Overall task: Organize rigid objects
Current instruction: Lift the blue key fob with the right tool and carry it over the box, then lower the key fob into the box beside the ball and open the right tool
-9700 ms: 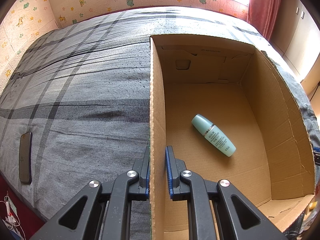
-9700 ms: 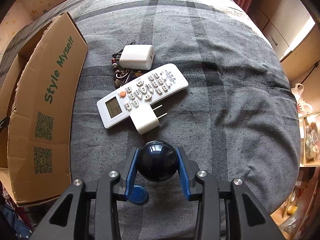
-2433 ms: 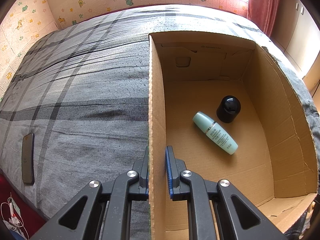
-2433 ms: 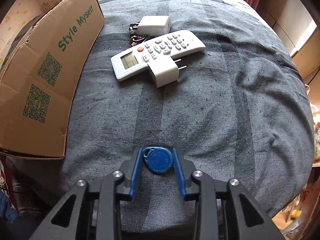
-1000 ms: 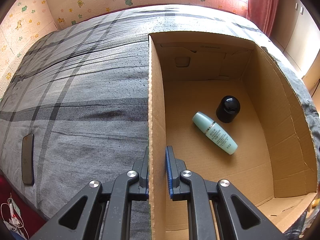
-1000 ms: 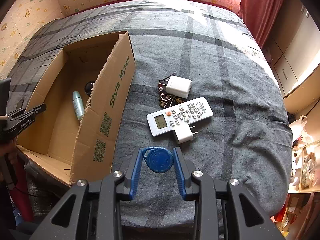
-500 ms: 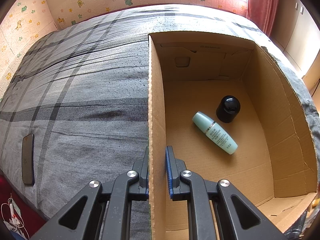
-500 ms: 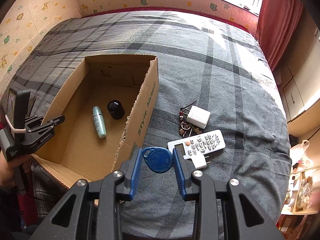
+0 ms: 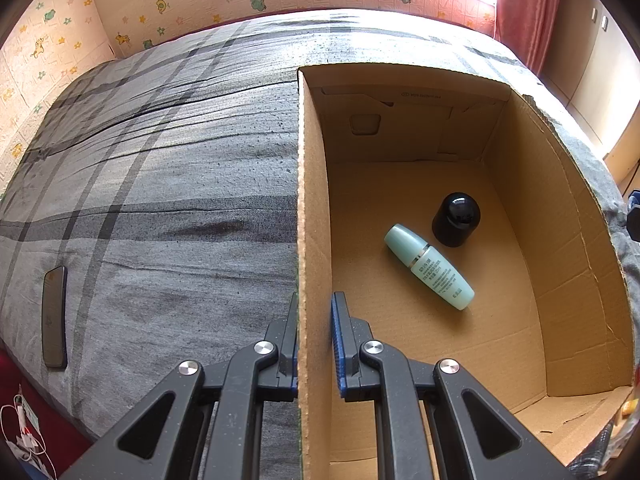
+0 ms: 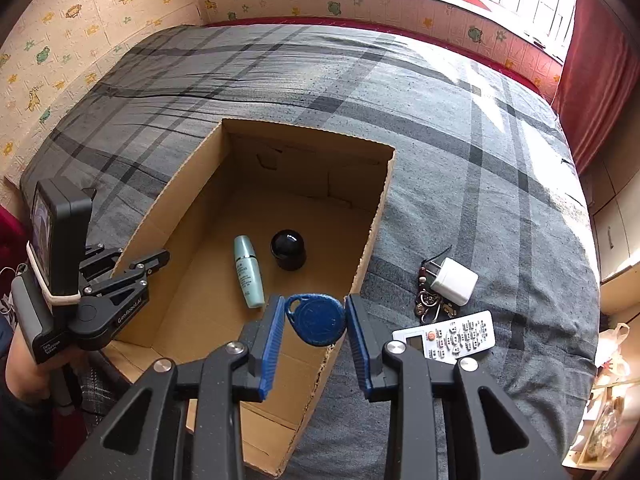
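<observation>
From the left wrist view, the left tool (image 9: 315, 344) is clenched on the side wall of a cardboard box (image 9: 308, 200), one blue-padded finger outside the wall and one inside. The box stands open on a grey plaid bed (image 9: 160, 168). Ahead and to the right of the tool, on the box floor, lies a pale green bottle (image 9: 430, 266) on its side, and just beyond it, touching or nearly touching its cap end, stands a black domed jar (image 9: 456, 219). Far to the left of the tool, near the edge of the bed, a dark phone (image 9: 54, 316) lies flat. From the right wrist view, the right tool (image 10: 315, 322) grips a blue key fob (image 10: 318, 319) between its blue pads, holding it in the air over the near right wall of the cardboard box (image 10: 372, 240). Ahead of the tool and lower, inside the box, lie the pale green bottle (image 10: 248, 271) and the black domed jar (image 10: 289, 249), side by side. To the right of the tool, on the grey plaid bed (image 10: 500, 168), a white remote (image 10: 446, 338) lies beside a white charger (image 10: 454, 276) and a bunch of keys (image 10: 430, 306). To the left, the left tool (image 10: 158, 258) pinches the box's far wall, with a person's hand (image 10: 24, 368) below it.
</observation>
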Available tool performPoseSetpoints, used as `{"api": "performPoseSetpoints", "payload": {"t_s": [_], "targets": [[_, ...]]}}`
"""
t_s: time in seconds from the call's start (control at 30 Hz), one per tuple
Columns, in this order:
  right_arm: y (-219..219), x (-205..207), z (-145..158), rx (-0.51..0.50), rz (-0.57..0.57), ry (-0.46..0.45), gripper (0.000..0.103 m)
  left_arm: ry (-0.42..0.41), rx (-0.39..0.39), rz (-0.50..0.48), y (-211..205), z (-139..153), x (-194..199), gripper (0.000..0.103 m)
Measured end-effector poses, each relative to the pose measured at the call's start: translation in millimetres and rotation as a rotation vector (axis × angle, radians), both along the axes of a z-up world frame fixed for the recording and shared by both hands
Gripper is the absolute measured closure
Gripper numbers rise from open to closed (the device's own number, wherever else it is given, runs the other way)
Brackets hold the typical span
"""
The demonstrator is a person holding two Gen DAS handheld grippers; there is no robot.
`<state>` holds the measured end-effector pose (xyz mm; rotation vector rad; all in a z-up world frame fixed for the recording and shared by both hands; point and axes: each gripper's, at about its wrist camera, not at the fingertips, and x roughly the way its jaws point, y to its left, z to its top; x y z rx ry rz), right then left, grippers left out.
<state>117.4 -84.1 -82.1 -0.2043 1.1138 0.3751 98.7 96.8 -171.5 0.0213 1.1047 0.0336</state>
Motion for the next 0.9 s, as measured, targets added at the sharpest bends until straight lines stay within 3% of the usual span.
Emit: {"api": "performPoseSetpoints", "payload": {"t_s": [0.9], "targets": [[68.1, 51.1, -83.2, -0.078, 0.051, 0.166, 0.07, -0.003, -0.002, -0.001, 0.4, -0.9, 0.1, 0.09]]}}
